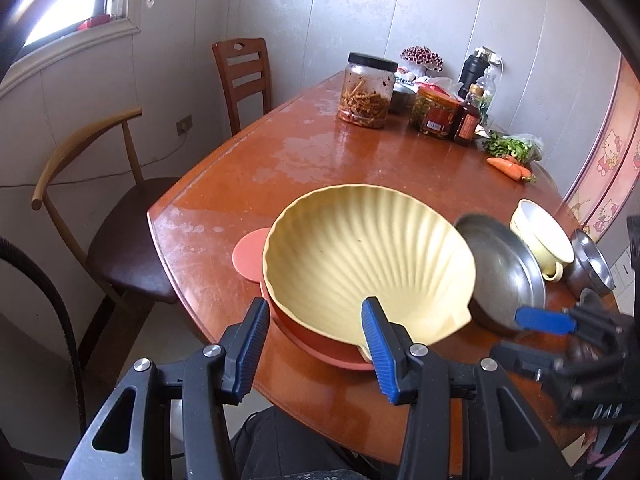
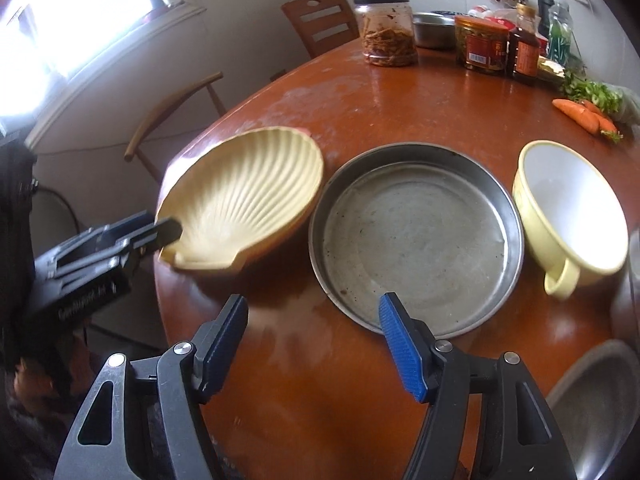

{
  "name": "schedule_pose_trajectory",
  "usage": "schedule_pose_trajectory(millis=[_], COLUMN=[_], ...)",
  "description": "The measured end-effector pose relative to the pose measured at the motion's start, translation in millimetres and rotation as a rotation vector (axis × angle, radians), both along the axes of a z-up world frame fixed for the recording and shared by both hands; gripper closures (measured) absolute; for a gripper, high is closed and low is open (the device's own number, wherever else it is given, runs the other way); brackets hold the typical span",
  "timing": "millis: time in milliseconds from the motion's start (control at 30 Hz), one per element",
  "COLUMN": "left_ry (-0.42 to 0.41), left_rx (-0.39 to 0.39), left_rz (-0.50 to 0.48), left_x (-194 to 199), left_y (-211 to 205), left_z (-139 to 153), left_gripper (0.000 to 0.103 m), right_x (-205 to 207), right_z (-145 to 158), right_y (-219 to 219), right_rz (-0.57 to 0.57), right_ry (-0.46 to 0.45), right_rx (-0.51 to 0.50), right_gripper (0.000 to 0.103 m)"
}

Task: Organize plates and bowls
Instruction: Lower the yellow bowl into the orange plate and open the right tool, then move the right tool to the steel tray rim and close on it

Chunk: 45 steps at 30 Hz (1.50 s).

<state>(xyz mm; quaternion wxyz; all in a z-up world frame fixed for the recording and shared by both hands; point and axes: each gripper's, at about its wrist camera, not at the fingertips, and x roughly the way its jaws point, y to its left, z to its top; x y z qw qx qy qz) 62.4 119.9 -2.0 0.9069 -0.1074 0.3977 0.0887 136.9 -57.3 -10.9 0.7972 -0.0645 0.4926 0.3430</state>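
Note:
A pale yellow shell-shaped plate (image 1: 360,252) (image 2: 244,188) lies on top of an orange plate (image 1: 312,346) at the near left of the wooden table (image 1: 320,152). My left gripper (image 1: 316,312) (image 2: 160,236) is shut across their near rim, one finger inside the shell and the other outside the orange edge. Just right of them a round steel pan (image 2: 416,240) (image 1: 500,268) sits flat. My right gripper (image 2: 312,332) (image 1: 528,338) stands open at the pan's near rim, nothing pressed between its pads. A yellow handled bowl (image 2: 572,208) (image 1: 544,240) stands further right.
A steel bowl (image 1: 592,260) (image 2: 592,400) sits at the near right. Jars (image 2: 388,28), bottles (image 2: 524,44), greens and carrots (image 2: 588,116) crowd the table's far end. Two chairs (image 1: 116,232) stand along the left side. The table's curved edge runs close below the plates.

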Motion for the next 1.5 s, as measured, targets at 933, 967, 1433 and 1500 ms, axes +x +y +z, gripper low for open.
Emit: schedule_pose_trajectory(millis=[933,967,1433,1500], left_ry=[-0.029,-0.024,0.035,0.043], left_rx=[0.027,0.024,-0.076,-0.086], left_rz=[-0.065,-0.071,-0.216,-0.228], left_x=[-44,-44,-31,-29], left_y=[-45,-47,-96,-99], left_z=[12,10,-11,-12], left_gripper=[0.055,0.055,0.055,0.055], right_x=[-73,-69,-16,-8], right_z=[17,20,14,10], right_y=[-25,-32,-51,-47], right_rz=[0.030,0.002,-0.130,-0.140], right_ry=[-0.104,-0.114,-0.137,-0.135], right_rx=[-0.003,-0.004,-0.073,-0.093], right_gripper=[0.033,0.033,0.033,0.033])
